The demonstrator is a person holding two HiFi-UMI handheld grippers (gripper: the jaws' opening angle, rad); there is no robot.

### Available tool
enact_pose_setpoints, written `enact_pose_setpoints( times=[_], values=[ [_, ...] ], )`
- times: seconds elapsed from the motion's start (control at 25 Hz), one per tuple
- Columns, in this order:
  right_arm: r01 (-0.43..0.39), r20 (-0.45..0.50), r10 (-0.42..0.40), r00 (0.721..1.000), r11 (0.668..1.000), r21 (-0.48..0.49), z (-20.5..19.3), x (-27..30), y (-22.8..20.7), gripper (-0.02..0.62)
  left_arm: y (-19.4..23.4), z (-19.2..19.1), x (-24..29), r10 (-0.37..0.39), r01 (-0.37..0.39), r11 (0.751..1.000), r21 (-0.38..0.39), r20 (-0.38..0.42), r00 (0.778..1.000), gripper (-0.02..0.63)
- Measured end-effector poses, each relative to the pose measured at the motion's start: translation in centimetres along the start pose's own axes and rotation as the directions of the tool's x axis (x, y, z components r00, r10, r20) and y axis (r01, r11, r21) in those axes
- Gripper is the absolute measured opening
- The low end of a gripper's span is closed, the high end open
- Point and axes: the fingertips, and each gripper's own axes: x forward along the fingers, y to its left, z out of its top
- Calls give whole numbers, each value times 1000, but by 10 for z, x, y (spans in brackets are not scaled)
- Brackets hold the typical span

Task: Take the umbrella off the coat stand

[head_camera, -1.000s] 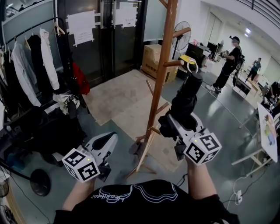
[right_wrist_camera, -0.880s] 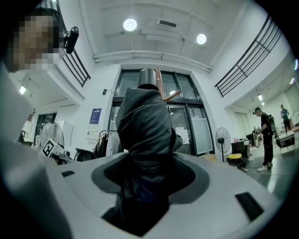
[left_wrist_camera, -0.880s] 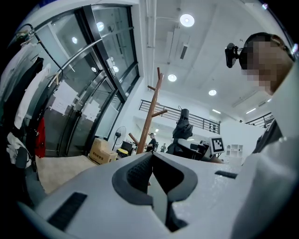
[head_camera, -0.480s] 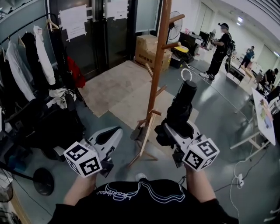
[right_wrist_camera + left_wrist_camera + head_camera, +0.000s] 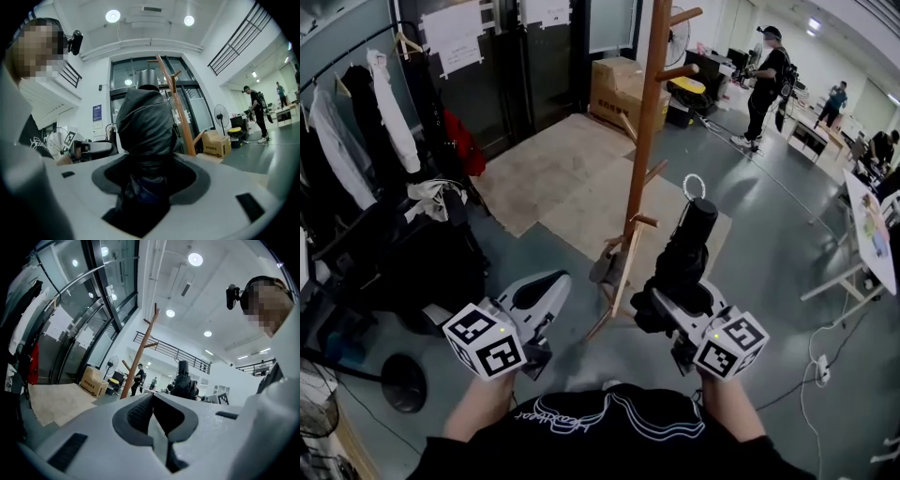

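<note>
My right gripper sits at 5 o'clock in the head view. Its fingers are clenched round the black folded umbrella. In the right gripper view the bundled dark fabric fills the gap between the fingers and rises straight out of it.

From the head view the umbrella runs away from the gripper toward 12 o'clock and ends in a small white ring. I take that for a wrist loop, though it is too small to be sure. The umbrella hangs over the grey floor, off the wooden coat stand and not touching it. The stand's post is just beside it at 9 o'clock.

My left gripper is at 7 o'clock. In its own view the fingers are closed against each other at the tip with nothing between them. That view also catches the stand leaning across at 11 o'clock and the umbrella at 1 o'clock.

Round the edges of the head view:
- A rail of hanging clothes at 10 o'clock.
- A cardboard box at 12 o'clock behind the stand.
- A person in black standing well apart at 1 o'clock.
</note>
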Motion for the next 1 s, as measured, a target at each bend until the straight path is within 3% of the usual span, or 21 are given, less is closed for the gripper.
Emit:
enact_pose_setpoints(
  times=[0.36, 0.72, 1.0],
  values=[
    [-99, -15, 100, 995, 993, 64, -8, 3, 3, 250, -9, 3, 21, -4, 4, 1000, -16, -4, 1000, 6],
    [-137, -51, 137, 989, 990, -9, -4, 3, -5, 250, -20, 1, 38, 3, -3, 1000, -16, 2, 1000, 5],
    [-143, -43, 143, 989, 990, -3, -1, 6, -14, 250, -19, 0, 43, 5, -5, 1000, -12, 2, 1000, 6]
  ],
)
